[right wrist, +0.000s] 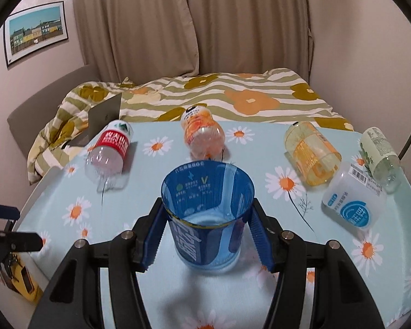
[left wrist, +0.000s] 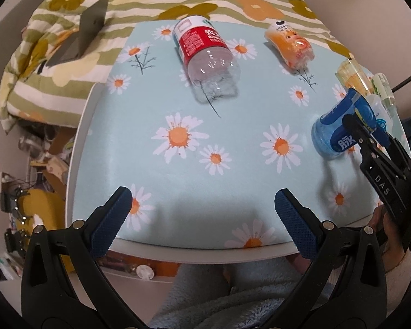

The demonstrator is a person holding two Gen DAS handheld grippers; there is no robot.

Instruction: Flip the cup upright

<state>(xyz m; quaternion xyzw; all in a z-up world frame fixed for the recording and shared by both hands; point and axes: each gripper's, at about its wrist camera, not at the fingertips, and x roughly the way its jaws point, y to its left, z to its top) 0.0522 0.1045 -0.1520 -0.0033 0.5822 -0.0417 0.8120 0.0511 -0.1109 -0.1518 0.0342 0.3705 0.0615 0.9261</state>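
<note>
A blue translucent cup (right wrist: 208, 219) stands mouth up between the blue pads of my right gripper (right wrist: 207, 219), its base at the daisy-print tablecloth (right wrist: 287, 246). The gripper is shut on it. In the left wrist view the same blue cup (left wrist: 339, 131) leans at the table's right side, with a black finger (left wrist: 354, 128) of the right gripper across it. My left gripper (left wrist: 202, 193) hangs open over the near table edge with nothing between its fingers. It also shows at the left border of the right wrist view.
Cut-bottle cups lie on their sides: a red-labelled clear one (left wrist: 205, 52), an orange one (left wrist: 290, 46), a yellow one (right wrist: 312, 153), a white one with a blue label (right wrist: 353, 200) and a green-labelled one (right wrist: 380, 156). Behind the table are a flowered quilt (right wrist: 233, 96) and a laptop (right wrist: 104, 118).
</note>
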